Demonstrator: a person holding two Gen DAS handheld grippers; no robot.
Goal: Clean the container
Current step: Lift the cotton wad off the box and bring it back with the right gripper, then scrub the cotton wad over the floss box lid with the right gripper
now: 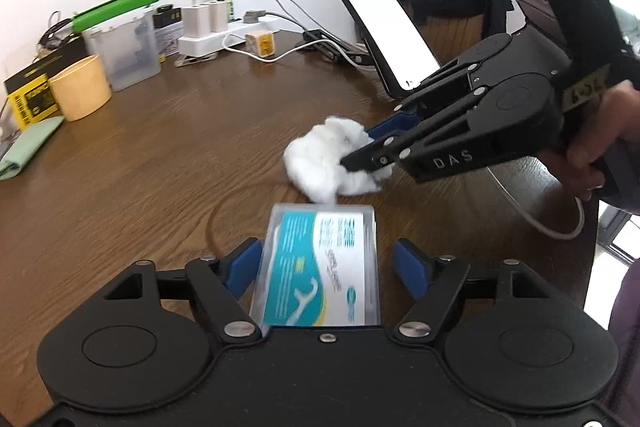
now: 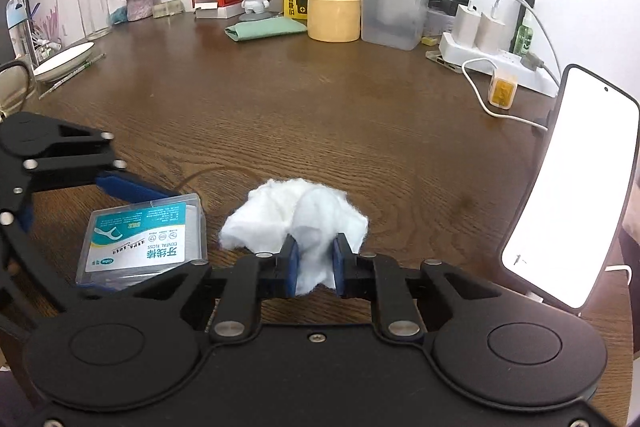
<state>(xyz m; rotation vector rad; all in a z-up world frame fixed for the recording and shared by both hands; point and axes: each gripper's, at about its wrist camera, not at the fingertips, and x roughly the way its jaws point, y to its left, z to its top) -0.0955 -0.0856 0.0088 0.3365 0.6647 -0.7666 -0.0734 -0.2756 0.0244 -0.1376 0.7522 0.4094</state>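
1. The right gripper (image 2: 314,261) is pinching a cotton wad (image 2: 296,213), its jaws narrow around the fluff.
2. The left gripper (image 1: 326,269) is straddling the floss box (image 1: 320,263) with jaws wide; one pad is near the box's side, the other apart.
3. The box is lying on the bench (image 2: 320,115), just beside the wad.
4. Risk: unclamped, the box may be sliding away under a wipe, and loose cotton may be shedding or tearing free.
5. The phone (image 2: 572,187), standing near the wad, could be getting knocked.

White cotton wad (image 2: 296,223); teal-labelled container (image 1: 320,267)
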